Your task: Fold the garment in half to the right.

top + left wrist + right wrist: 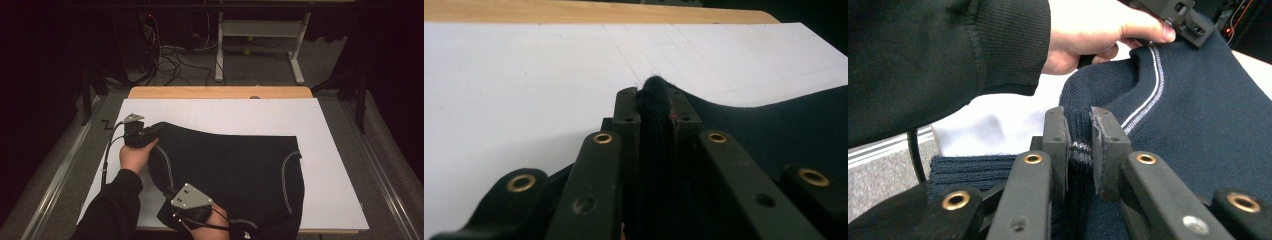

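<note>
Garment corner hidden between left tool

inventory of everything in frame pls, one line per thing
knit garment: 1, dark navy with pale stripe trim at the armholes, spread on the white sheet, lower right edge hanging past the near edge
white sheet: 1, white, covers most of the table top
table: 1, light wood, bare strip at the far edge
white frame stand: 1, white, on the floor beyond the table
cables: several, dark, on the floor beyond the table
left gripper: 1, black, at the garment's far left corner, shut on a fold of it
right gripper: 1, black, at the near edge, shut on the ribbed hem
left hand: 1, in a black sleeve
right hand: 1, near edge
</note>
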`<action>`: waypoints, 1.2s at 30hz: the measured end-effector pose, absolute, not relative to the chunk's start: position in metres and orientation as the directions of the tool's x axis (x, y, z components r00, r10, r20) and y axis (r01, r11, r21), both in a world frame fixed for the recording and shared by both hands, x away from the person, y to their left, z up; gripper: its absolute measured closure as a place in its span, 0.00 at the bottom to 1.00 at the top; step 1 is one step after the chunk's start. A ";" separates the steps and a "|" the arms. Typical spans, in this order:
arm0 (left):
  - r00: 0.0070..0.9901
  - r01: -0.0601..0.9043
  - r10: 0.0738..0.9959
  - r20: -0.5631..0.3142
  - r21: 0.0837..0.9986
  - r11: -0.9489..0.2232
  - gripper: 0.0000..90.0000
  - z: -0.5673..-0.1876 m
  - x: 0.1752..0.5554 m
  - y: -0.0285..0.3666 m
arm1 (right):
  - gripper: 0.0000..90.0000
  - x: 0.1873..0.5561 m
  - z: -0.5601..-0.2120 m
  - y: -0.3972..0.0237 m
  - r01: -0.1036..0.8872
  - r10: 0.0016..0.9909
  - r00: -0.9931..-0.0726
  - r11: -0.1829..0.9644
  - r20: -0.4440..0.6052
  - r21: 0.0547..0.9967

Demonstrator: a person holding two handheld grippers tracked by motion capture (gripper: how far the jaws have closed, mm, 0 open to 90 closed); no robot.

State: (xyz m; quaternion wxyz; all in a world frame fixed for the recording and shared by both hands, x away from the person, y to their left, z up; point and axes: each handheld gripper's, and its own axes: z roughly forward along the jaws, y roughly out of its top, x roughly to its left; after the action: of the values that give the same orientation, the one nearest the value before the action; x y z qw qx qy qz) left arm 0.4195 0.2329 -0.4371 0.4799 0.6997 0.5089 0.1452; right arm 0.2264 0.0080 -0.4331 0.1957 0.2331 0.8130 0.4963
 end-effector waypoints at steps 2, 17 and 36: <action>0.437 0.559 0.857 -0.274 0.829 -0.020 0.84 -0.431 0.419 0.231 | 0.89 0.227 -0.428 0.006 0.177 0.576 -0.813 0.390 -0.089 0.904; 0.377 0.530 0.885 -0.273 0.847 0.035 0.84 -0.403 0.417 0.261 | 0.89 0.230 -0.408 0.030 0.112 0.531 -0.840 0.377 -0.115 0.919; 0.281 0.542 0.920 -0.273 0.837 0.082 0.84 -0.396 0.395 0.348 | 0.88 0.232 -0.401 0.101 0.050 0.421 -0.898 0.384 -0.127 0.922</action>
State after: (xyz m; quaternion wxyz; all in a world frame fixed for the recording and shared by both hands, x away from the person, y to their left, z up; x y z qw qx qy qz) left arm 0.3950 0.3475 -0.3962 0.4714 0.6469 0.5648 0.2007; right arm 0.2317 0.1014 -0.4008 0.1731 0.1445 0.8138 0.5357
